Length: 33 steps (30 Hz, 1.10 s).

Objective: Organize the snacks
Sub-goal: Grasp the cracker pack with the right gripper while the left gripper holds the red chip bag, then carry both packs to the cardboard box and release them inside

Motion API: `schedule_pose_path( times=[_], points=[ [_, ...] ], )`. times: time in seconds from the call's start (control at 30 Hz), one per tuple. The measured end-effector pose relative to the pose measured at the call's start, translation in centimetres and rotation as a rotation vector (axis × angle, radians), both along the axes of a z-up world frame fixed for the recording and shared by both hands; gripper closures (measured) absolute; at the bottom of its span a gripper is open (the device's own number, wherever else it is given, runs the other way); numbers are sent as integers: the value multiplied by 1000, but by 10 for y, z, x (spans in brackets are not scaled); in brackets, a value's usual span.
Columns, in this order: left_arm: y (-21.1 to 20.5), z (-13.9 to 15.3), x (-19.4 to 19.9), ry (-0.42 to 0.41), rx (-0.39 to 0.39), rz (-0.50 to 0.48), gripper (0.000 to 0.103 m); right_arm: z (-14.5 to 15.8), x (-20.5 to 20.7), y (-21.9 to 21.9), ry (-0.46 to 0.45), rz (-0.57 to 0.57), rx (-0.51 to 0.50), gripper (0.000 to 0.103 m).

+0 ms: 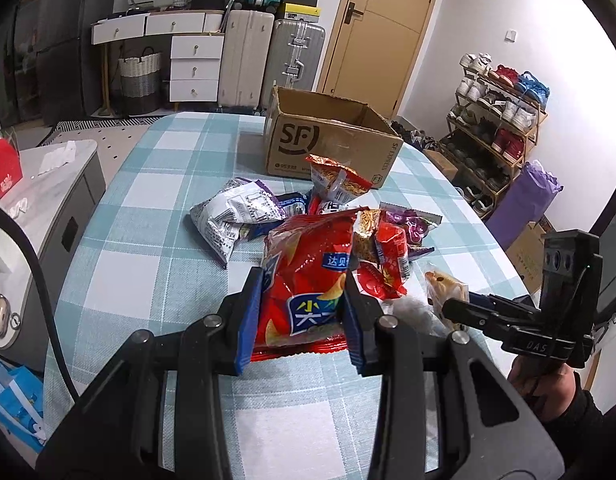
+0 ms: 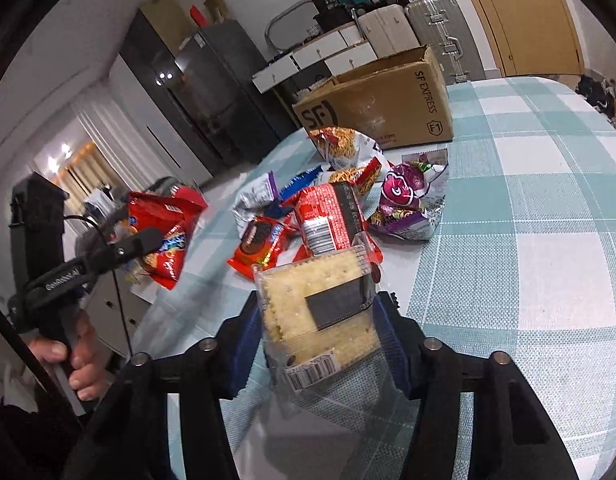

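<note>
Left gripper (image 1: pixel 303 300) pinches a red chip bag (image 1: pixel 308 280); right gripper (image 2: pixel 316 332) pinches a cracker pack (image 2: pixel 316 308). The cardboard box (image 1: pixel 328 140) sits at twelve o'clock. Slippery film, possibly loosely held, could slide free.
</note>
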<state>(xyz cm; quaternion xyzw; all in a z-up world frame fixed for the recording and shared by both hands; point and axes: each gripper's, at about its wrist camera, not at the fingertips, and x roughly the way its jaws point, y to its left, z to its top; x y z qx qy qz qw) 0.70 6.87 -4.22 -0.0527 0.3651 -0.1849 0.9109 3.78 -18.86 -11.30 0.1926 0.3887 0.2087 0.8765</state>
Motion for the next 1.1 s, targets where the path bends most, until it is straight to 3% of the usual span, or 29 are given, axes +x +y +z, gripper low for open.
schedule_pose_path(
  times=[0.33, 0.4, 0.67, 0.9, 1.1],
  points=[
    [-9, 4, -1, -7, 19, -15, 70, 7, -5, -11, -18, -50, -19, 57],
    [-10, 6, -2, -8, 18, -17, 69, 9, -7, -18, -21, -64, 0, 69],
    [-14, 7, -2, -7, 17, -26, 69, -7, -8, -51, 59, -159, 63, 86],
    [-15, 6, -3, -10, 19, -27, 69, -11, -6, -52, 52, -137, 127, 88],
    [-17, 13, 1, -14, 15, -29, 69, 5, -10, -53, 20, -132, 179, 88]
  ],
)
